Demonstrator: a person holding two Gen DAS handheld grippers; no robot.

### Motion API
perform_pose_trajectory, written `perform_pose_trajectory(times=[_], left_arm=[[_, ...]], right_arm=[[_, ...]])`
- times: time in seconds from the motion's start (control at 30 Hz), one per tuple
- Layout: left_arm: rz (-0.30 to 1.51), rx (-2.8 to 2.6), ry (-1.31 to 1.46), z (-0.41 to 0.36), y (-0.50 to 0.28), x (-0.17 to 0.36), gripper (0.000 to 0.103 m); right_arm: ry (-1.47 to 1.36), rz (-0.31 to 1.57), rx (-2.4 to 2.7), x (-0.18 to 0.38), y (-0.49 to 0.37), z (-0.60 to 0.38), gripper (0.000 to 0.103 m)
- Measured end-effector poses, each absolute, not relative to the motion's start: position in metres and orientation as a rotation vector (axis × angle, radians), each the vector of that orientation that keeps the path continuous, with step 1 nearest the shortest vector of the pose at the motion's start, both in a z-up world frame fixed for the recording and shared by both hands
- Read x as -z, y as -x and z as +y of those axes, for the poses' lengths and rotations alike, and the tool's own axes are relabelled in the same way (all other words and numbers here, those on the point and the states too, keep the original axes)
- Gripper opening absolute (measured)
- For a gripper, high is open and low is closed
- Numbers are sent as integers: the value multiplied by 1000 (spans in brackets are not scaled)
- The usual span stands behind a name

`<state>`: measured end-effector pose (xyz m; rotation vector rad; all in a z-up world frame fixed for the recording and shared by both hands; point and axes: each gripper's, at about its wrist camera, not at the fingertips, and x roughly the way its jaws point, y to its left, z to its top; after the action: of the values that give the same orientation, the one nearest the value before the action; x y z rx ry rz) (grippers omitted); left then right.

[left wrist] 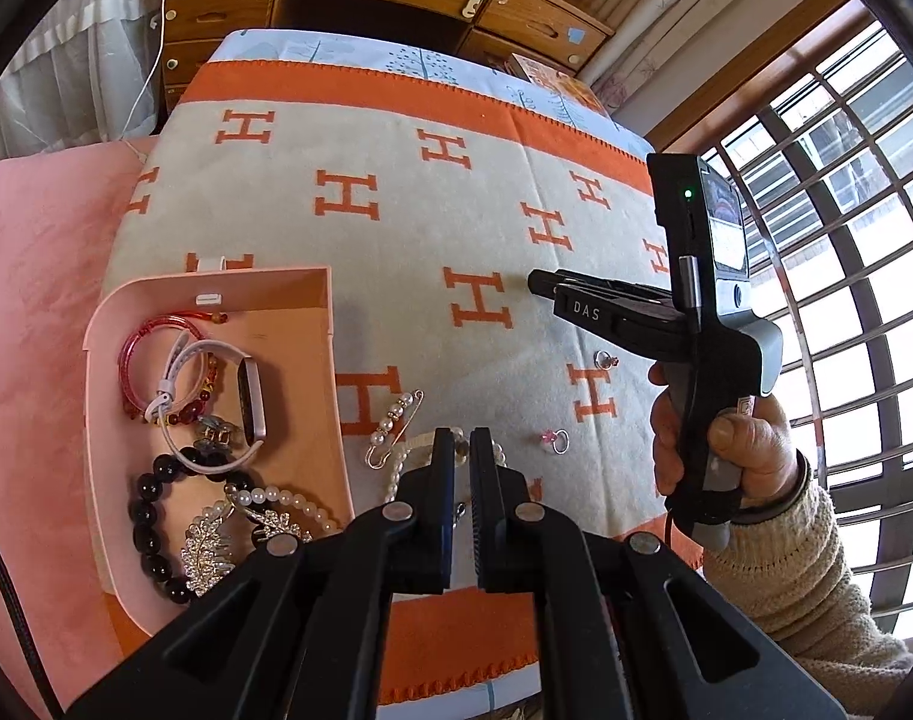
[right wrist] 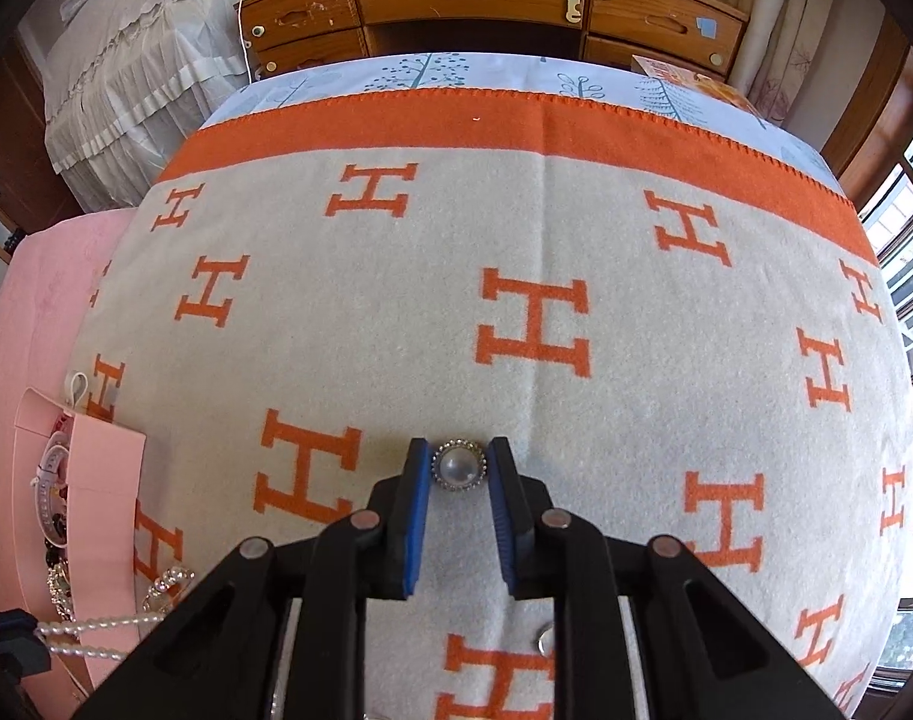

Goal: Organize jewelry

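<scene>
pearly round brooch (right wrist: pixel 459 463) with rhinestone rim sits clamped between the right hand-held gripper (right wrist: pixel 459 463)'s blue pads on fuzzy blanket (right wrist: pixel 516 228).

Left gripper (left wrist: pixel 462 450), jaws shut, hovers over a white pearl strand (left wrist: pixel 405 459) on the grey-and-orange H-patterned blanket (left wrist: pixel 396 228). Pink rectangular tray (left wrist: pixel 330 360) holds bracelets.

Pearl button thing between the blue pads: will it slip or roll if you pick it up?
Probably slippery: the pearl piece has a smooth, glossy dome. Its round rim gives the right gripper little to hold, so it might pop out. Dropped, it may roll.
</scene>
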<state>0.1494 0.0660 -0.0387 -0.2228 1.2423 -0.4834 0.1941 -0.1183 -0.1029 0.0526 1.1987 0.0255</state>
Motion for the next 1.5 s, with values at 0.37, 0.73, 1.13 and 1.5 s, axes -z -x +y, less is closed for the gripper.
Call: perform_pose_trajectory(times=[0.37,0.73,1.13,1.5], left_arm=[[1066,456,244,97,-120,-27,3],[982,329,247,137,-91,-42,3],[957,124,212,167,-73,11,81],[930,79,277,168,-68,31,81]], right_arm=[[-96,1165,-206,73,-163,-85,19],[-56,1100,-515,23,-126,4,19],[0,1174,-573,51,-123,47,24],[-13,1127,-537,36,-111,25,30]])
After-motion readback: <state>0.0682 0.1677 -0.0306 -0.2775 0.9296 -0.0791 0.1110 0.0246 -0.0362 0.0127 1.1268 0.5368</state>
